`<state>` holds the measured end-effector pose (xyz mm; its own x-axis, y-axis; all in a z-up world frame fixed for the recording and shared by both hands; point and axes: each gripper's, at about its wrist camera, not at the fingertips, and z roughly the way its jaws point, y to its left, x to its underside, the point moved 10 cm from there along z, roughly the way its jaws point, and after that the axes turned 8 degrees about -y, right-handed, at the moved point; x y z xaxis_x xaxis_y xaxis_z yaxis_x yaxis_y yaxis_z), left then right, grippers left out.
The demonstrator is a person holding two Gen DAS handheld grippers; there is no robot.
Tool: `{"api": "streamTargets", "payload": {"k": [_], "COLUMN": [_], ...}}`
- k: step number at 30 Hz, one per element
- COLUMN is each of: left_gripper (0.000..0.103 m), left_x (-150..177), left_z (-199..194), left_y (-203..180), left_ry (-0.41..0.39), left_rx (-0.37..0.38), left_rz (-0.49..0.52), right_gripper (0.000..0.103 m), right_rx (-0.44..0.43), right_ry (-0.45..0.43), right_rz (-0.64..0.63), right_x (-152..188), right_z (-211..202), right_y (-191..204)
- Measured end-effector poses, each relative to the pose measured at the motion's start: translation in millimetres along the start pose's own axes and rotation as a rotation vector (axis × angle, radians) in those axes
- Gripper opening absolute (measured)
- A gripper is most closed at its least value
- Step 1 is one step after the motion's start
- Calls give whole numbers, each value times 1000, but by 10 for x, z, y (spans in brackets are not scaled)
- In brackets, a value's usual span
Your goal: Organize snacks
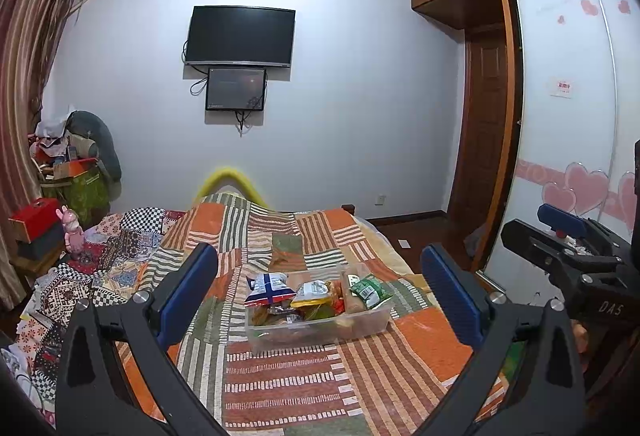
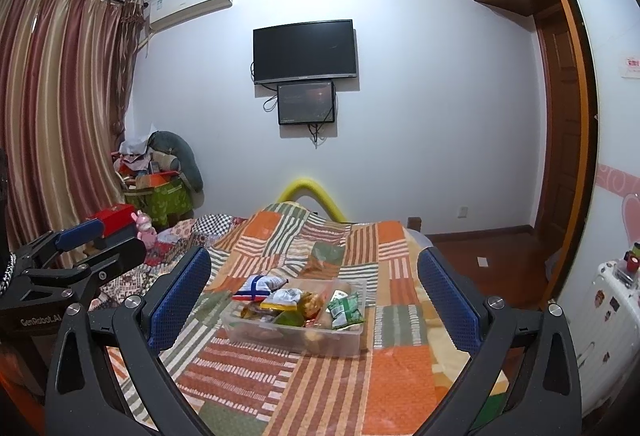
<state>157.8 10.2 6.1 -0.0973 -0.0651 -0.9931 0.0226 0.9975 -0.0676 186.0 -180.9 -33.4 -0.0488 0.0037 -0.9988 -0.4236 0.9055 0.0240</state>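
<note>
A clear plastic box [image 1: 372,322] [image 2: 340,340] full of snack packets rests on the patchwork bedspread. On top lie a blue, white and red packet [image 1: 267,288] [image 2: 258,286], a yellow and white packet [image 1: 312,294] [image 2: 286,298] and a green packet [image 1: 368,290] [image 2: 344,310]. My left gripper [image 1: 320,284] is open, held above the bed short of the box, with nothing between its blue pads. My right gripper [image 2: 314,282] is also open and empty, at a similar distance. Each gripper shows at the edge of the other's view.
The bedspread [image 1: 288,388] covers the bed; crumpled patterned cloths [image 1: 100,268] lie on its left side. A red box [image 1: 34,220] and a pink toy [image 1: 74,236] stand at the left. A white suitcase [image 2: 608,320] and sliding wardrobe [image 1: 568,96] are on the right.
</note>
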Motion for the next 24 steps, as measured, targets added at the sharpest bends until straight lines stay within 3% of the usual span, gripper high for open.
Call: {"api": "streamTargets", "payload": {"k": [24], "left_gripper": [103], "left_x": [39], "left_z": [-8], "left_y": [24], "left_ry": [20], "left_rx": [24], "left_rz": [-12], "right_gripper": [103], "right_rx": [-8], "right_ry": [14], "right_rz": [0], "right_x": [15], "right_z": [13], "right_y": [37]}}
